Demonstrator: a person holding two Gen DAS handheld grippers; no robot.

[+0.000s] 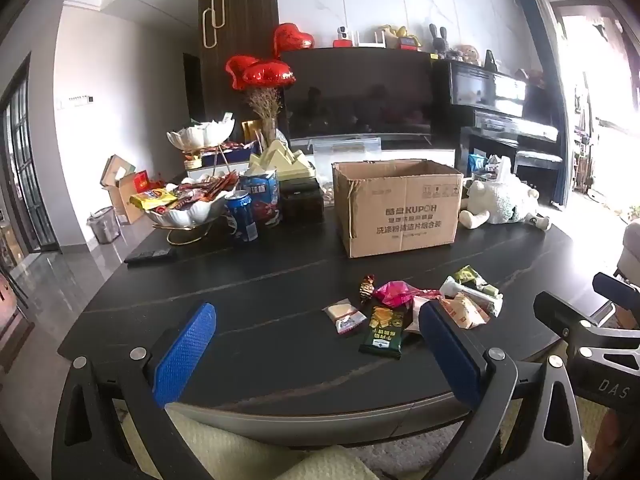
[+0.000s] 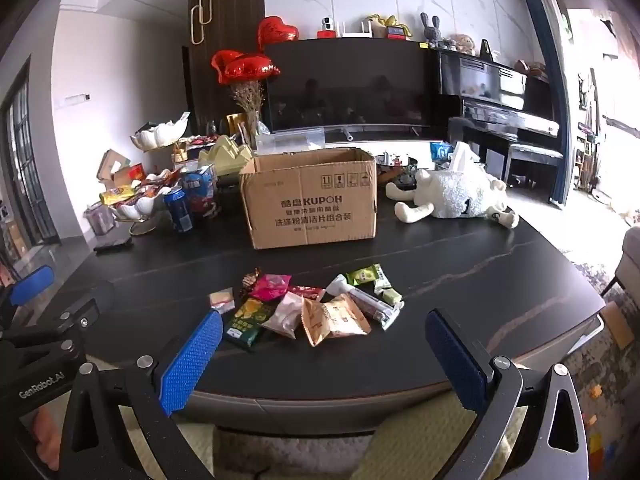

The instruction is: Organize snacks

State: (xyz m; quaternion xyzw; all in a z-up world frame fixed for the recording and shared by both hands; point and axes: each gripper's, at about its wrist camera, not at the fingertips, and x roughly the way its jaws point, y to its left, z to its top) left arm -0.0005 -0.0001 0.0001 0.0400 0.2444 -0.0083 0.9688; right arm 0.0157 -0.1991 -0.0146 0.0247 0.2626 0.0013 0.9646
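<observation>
Hovering at the near edge of the dark table, the left gripper and right gripper both stand spread wide, holding nothing. Just beyond them lies a heap of about ten snack packets, some overlapping. Farther back stands one open cardboard box, with nothing between it and the heap. Two blue cans and a snack bowl sit to its left, one plush sheep to its right.

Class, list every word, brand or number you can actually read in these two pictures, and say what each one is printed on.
"KUPOH": front of the cardboard box.
"GenRobot.AI": body of the left gripper, seen in the right wrist view.
"DAS": body of the right gripper, cut off at the picture's edge.
Chinese lines on the box, the snack packets and the blue can: too small or blurred.
</observation>
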